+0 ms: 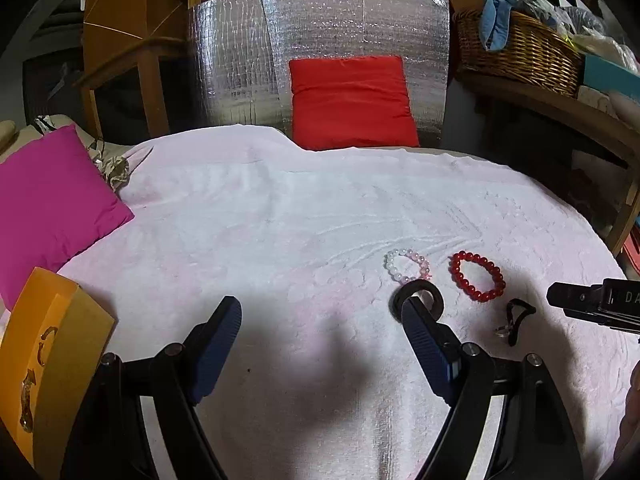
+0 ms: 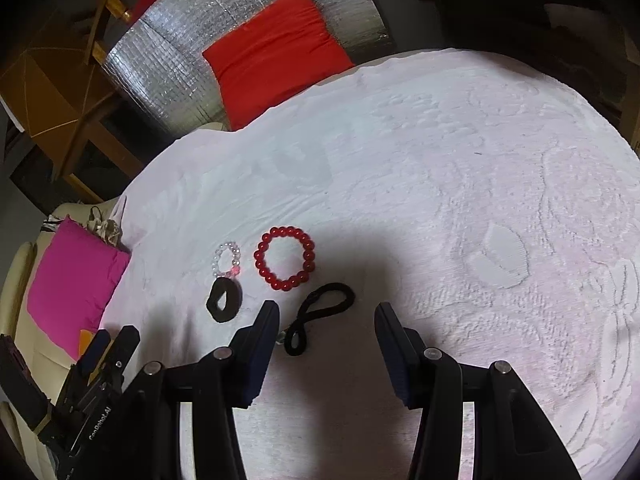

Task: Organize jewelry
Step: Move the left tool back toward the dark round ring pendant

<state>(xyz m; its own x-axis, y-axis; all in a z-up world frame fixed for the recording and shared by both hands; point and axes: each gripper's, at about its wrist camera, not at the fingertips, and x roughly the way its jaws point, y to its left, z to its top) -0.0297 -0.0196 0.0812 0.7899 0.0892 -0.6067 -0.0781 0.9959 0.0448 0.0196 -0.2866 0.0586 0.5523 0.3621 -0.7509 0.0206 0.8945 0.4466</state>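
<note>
Left wrist view: four pieces of jewelry lie on the pale pink blanket: one white-and-pink bead bracelet, one red bead bracelet, one black ring, one black cord. The left gripper hangs spread and empty; only here an orange box shows.

Right wrist view: the same four pieces; the right gripper hangs spread over the cord, touching nothing.

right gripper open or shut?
Open: the right gripper jaws stand wide apart, nothing between them; the black cord lies just ahead.
</note>
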